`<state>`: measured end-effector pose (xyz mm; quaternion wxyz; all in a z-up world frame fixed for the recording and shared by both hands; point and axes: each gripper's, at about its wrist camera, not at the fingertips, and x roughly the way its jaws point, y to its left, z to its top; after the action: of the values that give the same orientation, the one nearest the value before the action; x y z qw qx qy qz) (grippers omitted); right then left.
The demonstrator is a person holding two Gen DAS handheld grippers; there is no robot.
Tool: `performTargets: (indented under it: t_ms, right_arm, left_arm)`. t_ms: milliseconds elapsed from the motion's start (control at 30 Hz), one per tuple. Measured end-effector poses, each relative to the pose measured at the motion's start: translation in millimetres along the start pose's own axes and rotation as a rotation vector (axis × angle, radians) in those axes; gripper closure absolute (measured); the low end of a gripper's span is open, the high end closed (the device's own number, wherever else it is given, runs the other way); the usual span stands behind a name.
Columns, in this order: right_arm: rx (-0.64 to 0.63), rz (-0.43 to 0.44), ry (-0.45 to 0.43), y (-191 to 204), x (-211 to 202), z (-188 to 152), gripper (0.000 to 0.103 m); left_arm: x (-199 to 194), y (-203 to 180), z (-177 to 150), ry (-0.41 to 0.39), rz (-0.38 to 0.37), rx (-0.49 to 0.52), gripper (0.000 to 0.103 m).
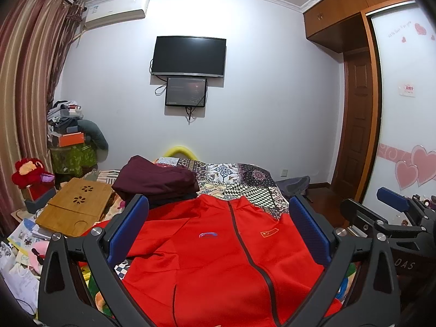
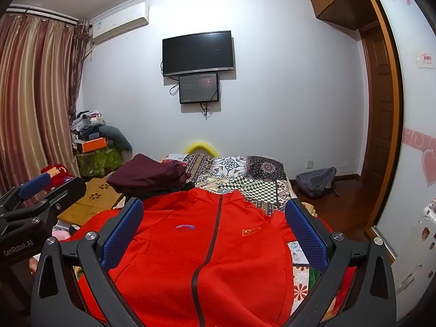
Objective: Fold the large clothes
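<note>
A red zip-up jacket (image 1: pixel 218 250) lies spread face up on the patterned bed, collar toward the far wall; it also fills the right wrist view (image 2: pixel 207 245). My left gripper (image 1: pixel 219 204) is open and empty, held above the jacket's chest. My right gripper (image 2: pixel 214 207) is open and empty, also above the jacket. The right gripper shows at the right edge of the left wrist view (image 1: pixel 392 204). The left gripper shows at the left edge of the right wrist view (image 2: pixel 35 185).
A folded maroon garment (image 1: pixel 158 179) lies on the bed's far left. The patchwork quilt (image 1: pixel 245 179) covers the bed. A bamboo lap tray (image 1: pixel 73 207) and clutter lie left. A grey backpack (image 2: pixel 316 181) sits on the floor right. A TV (image 1: pixel 189 55) hangs ahead.
</note>
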<state>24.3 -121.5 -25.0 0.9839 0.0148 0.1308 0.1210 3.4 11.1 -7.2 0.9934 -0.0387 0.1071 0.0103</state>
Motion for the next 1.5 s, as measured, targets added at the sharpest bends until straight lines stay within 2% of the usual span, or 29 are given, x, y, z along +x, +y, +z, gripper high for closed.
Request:
performTargets:
  t_ms: [1500]
  right_arm:
    - [-0.030,0.008,0.017,2.1,3.1,4.2,0.000]
  left_arm:
    - [2.1,6.7,-0.5,0.007,0.013,-0.024,0.000]
